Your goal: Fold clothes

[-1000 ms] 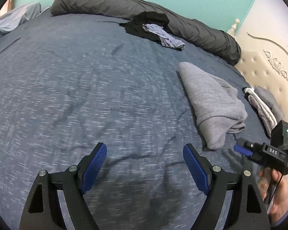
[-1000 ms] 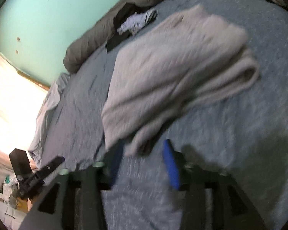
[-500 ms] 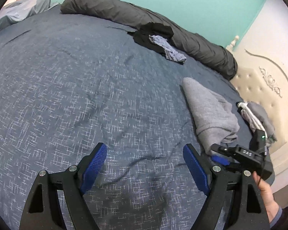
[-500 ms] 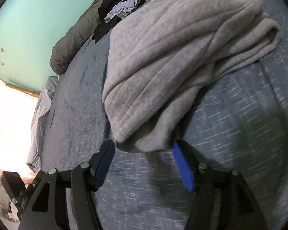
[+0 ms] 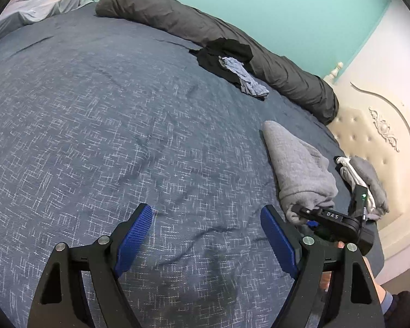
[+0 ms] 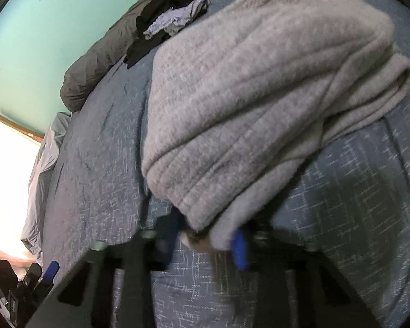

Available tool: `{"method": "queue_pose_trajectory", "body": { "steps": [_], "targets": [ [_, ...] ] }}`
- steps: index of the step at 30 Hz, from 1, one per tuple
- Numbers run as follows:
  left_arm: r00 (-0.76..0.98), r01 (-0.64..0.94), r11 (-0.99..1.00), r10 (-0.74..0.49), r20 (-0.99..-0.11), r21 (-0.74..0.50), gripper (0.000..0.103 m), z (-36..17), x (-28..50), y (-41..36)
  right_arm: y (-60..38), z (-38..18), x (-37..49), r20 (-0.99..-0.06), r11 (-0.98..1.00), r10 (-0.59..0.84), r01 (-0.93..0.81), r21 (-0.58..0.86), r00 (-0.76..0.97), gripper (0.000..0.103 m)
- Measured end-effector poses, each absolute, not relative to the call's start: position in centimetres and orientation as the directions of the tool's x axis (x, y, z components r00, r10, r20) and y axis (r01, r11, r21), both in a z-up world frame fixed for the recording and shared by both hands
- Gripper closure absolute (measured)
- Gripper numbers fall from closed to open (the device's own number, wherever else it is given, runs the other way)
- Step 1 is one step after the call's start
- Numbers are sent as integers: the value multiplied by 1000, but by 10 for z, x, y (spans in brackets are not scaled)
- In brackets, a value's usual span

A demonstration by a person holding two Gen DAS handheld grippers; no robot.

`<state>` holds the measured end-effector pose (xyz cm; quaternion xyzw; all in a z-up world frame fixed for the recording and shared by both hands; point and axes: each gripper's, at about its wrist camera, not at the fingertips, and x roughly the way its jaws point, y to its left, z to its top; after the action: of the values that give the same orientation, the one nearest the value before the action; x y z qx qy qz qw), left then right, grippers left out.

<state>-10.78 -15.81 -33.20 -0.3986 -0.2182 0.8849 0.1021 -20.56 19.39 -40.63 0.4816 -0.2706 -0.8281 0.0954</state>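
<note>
Blue pads on the right gripper (image 6: pixel 205 242) are closing around the near corner of the grey knit sweater (image 6: pixel 259 90); the view is blurred, but a bunch of the hem sits between the jaws, and whether the pads already press on it I cannot tell for certain. The left gripper (image 5: pixel 207 235) hangs spread wide over bare bedspread (image 5: pixel 123 136), with nothing between its pads.

Outward from the right gripper, the sweater lies roughly folded on the bed, towards the headboard (image 5: pixel 369 136) side. It looks thick, ribbed and soft, and likely moderately heavy for a garment. It should drape and sag as soon as one corner rises, and the loose layers at its far edge may slide apart. The texture looks grippy rather than slippery, and nothing about it is fragile. A pinch on the hem edge, through all layers at a corner, seems the soundest hold; a second hold on the neighbouring corner would keep it from swinging.

In the left wrist view its long axis runs from the right gripper away towards the dark rolled duvet (image 5: pixel 232 43), narrowing at that far end. Beyond it lie a black garment (image 5: pixel 227 52) and a pale blue one (image 5: pixel 246 79), and another folded pile (image 5: pixel 369 180) sits beside the headboard.
</note>
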Motion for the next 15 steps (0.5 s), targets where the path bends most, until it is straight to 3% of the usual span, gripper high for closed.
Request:
{"method": "queue_pose_trajectory", "body": {
  "steps": [4,15],
  "targets": [
    [-659,-9,-886,354,-663,-464,18,-332,-107,-154,201,-396,-194,-737,-846,-420,-66,529,-529,90],
    [-654,0,-885,352,-669,-466,18,-336,-104,-148,246,-342,-151,-716,-862,-442,36,506,-539,92]
  ]
}}
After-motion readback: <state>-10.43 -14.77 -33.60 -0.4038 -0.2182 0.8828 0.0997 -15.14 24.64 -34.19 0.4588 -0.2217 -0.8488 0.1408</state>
